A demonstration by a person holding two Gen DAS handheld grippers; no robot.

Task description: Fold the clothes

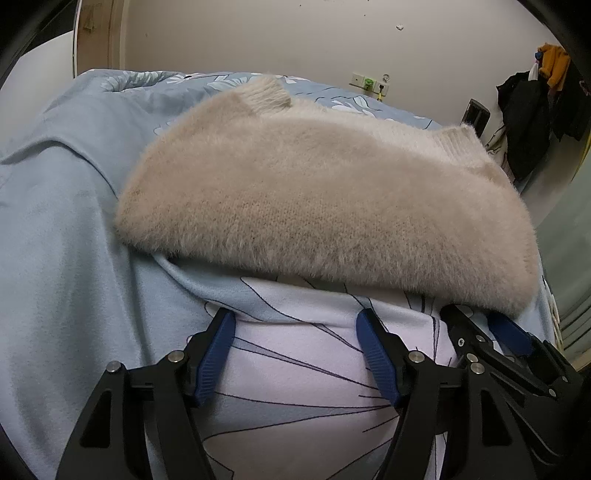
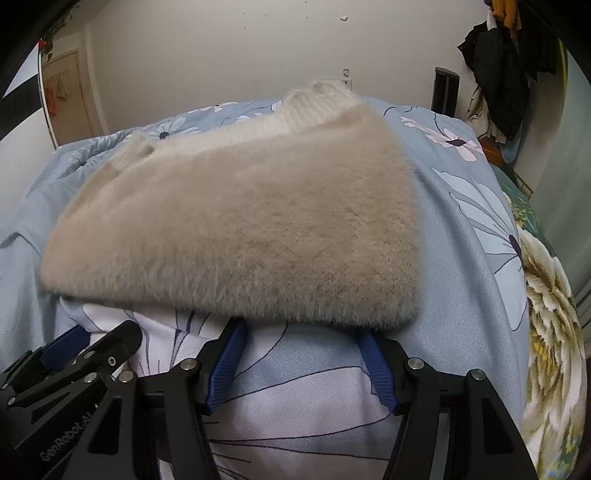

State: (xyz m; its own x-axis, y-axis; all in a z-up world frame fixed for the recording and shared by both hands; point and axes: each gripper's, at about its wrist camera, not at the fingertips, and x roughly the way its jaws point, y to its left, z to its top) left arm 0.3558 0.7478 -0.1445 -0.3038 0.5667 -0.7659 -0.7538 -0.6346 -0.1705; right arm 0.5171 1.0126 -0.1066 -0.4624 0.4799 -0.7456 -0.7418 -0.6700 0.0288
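On the floral bedspread [image 1: 74, 206], both grippers, left [image 1: 295, 325] and right [image 2: 301, 338], spread empty at folded fuzzy sweater's [image 2: 236, 229] near edge: slide under evenly before pinching.

Setting was a home bedroom. A bed [image 2: 461, 229] carried a pale blue floral duvet cover [image 1: 66, 206]. Dark clothes [image 1: 524, 110] hung against the plain cream wall [image 1: 277, 33], wall sockets [image 1: 369, 83] sat near the bed's far edge, and a wooden door frame [image 1: 98, 35] stood at left.
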